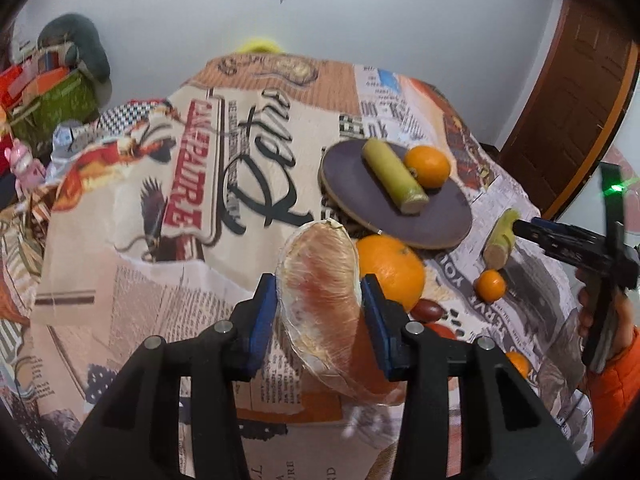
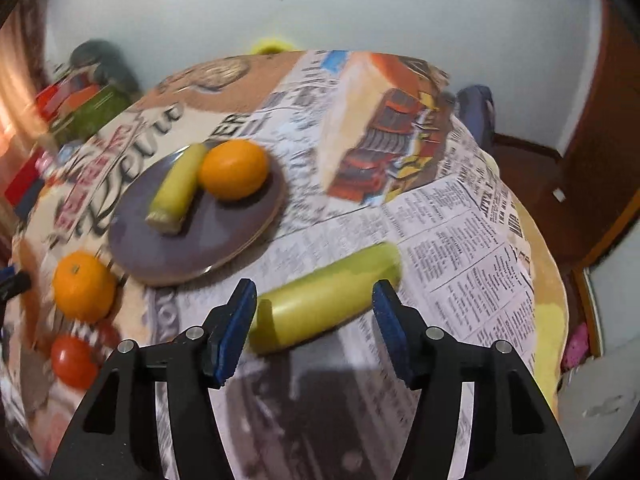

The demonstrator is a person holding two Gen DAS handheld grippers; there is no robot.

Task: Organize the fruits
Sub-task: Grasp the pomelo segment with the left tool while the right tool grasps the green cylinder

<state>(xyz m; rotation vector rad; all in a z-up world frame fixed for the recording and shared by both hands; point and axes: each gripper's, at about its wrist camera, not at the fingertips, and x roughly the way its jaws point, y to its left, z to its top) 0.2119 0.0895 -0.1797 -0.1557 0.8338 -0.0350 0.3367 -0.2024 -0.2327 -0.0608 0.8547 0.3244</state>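
A: What has the left gripper (image 1: 320,312) got?

B: Its blue fingers (image 1: 262,320) are clamped on a plastic-wrapped pomelo wedge (image 1: 320,292), held above the tabletop (image 1: 160,272) in front of a big orange (image 1: 394,268).

A: And the right gripper (image 2: 314,320)?

B: Fingers apart. A cut length of green cane (image 2: 320,300) lies between them; whether they touch it, I can't tell.

A: The plate (image 2: 168,248)?

B: It carries another cane piece (image 2: 176,188) touching an orange (image 2: 234,170). A tomato (image 2: 74,362) sits nearby.
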